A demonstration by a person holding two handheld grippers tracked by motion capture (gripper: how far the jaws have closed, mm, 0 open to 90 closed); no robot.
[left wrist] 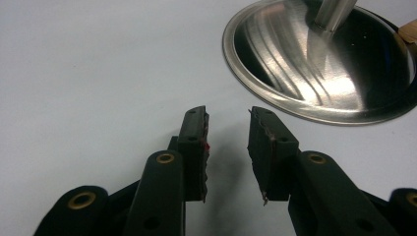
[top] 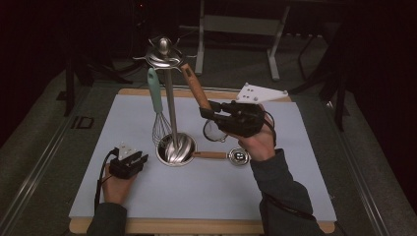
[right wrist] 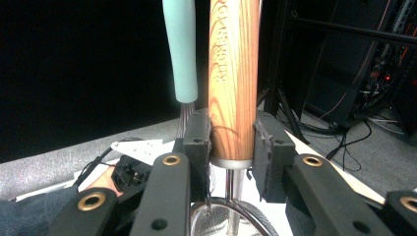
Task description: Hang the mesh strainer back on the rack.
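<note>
A steel utensil stand (top: 170,101) rises from its round base (top: 176,149) on the pale mat. A whisk with a teal handle (top: 156,93) hangs from the stand's top. My right gripper (top: 206,109) is shut on the wooden handle (top: 195,90) of a small mesh strainer (top: 214,132), which leans up toward the stand's top ring. In the right gripper view the pads press both sides of that wooden handle (right wrist: 233,73), with the teal handle (right wrist: 181,49) just left. My left gripper (top: 140,160) rests on the mat left of the base (left wrist: 319,64), and in its own view the left gripper (left wrist: 228,125) is open with nothing between its jaws.
A metal scoop with a short wooden handle (top: 231,156) lies on the mat (top: 221,196) right of the base. The mat covers a wooden board. Dark floor, cables and a grey frame (top: 236,24) lie beyond the table's far edge.
</note>
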